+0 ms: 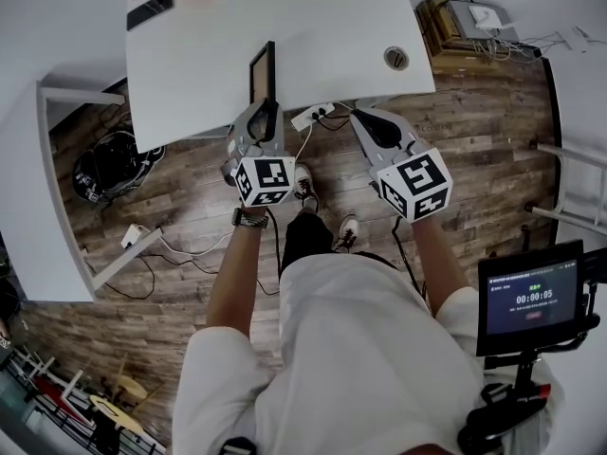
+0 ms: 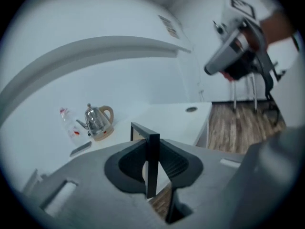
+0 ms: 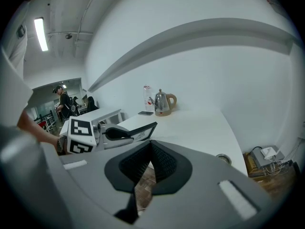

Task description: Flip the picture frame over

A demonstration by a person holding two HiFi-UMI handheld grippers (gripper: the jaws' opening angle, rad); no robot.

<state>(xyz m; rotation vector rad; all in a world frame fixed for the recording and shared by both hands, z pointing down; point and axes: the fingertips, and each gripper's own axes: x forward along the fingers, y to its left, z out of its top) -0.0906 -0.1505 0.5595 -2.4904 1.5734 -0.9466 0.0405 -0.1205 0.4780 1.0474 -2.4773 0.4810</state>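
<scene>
Picture frame (image 1: 262, 70) pinched edge-on in left gripper (image 1: 267, 110), pads pressing both faces; standing upright over near rim of white table (image 1: 322, 27), contact with tabletop not discernible. Gripped by the thin edge, presumably to allow rolling it onto its other face. Right gripper (image 1: 366, 119) closed on nothing, parked beside, clear of the turn

Both forearms reach forward side by side. The left hand-held gripper (image 1: 266, 114) has its jaws pressed on an edge of the picture frame (image 1: 263, 72). The right hand-held gripper (image 1: 366, 118) points slightly downward, jaws together and empty.
</scene>
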